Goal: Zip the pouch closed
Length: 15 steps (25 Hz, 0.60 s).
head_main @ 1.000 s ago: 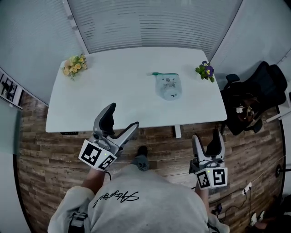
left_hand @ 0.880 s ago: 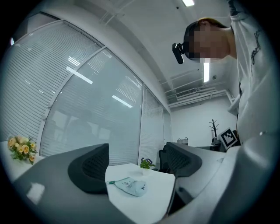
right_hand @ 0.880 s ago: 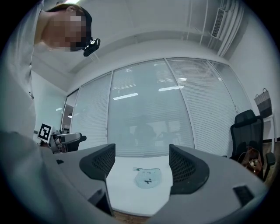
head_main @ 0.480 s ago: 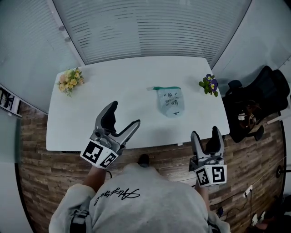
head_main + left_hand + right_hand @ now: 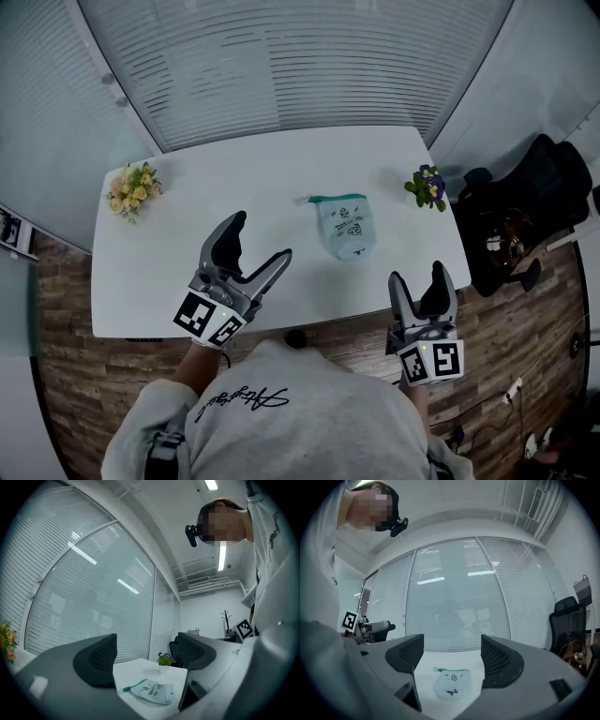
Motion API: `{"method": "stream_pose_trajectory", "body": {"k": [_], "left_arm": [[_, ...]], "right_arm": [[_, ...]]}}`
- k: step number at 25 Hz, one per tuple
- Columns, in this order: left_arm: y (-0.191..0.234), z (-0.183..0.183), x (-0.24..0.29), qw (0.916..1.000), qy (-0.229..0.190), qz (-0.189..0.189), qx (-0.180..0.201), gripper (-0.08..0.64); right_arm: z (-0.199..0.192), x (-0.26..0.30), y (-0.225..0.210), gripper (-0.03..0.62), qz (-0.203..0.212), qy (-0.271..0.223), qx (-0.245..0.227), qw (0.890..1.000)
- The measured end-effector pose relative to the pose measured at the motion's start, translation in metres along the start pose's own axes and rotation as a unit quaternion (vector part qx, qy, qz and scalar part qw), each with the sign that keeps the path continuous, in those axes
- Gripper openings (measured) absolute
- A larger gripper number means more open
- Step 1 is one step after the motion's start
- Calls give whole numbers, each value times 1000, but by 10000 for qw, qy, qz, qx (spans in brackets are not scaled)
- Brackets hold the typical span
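A pale mint pouch [image 5: 345, 225] with a teal zipper edge along its far side lies flat on the white table [image 5: 187, 234], right of the middle. It also shows in the left gripper view as the pouch [image 5: 152, 692] and in the right gripper view as the pouch [image 5: 452, 685]. My left gripper [image 5: 258, 246] hovers open above the table's near edge, left of the pouch and apart from it. My right gripper [image 5: 418, 283] stands open just off the near edge, short of the pouch. Both hold nothing.
A yellow flower bunch [image 5: 129, 188] sits at the table's left end and a small potted purple flower [image 5: 427, 185] at the right end. A black office chair [image 5: 525, 211] with things on it stands right of the table. Blinds cover the window wall behind. Wooden floor lies below.
Both grippers and the person have moved forward toward the table; the left gripper is now over its near edge. The pouch has not moved. Both sets of jaws stay open.
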<state>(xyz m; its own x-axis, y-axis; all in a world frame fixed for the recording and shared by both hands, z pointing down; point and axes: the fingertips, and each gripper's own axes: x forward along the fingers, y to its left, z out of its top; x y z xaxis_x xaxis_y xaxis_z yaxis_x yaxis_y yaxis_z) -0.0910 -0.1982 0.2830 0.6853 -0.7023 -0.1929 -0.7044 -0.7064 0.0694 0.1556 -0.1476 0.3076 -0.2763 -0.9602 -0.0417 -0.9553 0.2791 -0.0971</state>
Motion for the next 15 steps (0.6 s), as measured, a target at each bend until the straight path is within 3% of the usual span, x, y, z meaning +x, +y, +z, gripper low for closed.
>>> {"method": "stream_pose_trajectory", "body": {"k": [9, 15], "left_arm": [[-2, -2, 23, 9999, -35, -96, -95, 394], [-1, 3, 29, 9995, -183, 237, -131, 394]], "right_arm": [[1, 6, -18, 359, -85, -4, 20, 10000], [9, 20, -33, 357, 221, -47, -10, 9997]]}}
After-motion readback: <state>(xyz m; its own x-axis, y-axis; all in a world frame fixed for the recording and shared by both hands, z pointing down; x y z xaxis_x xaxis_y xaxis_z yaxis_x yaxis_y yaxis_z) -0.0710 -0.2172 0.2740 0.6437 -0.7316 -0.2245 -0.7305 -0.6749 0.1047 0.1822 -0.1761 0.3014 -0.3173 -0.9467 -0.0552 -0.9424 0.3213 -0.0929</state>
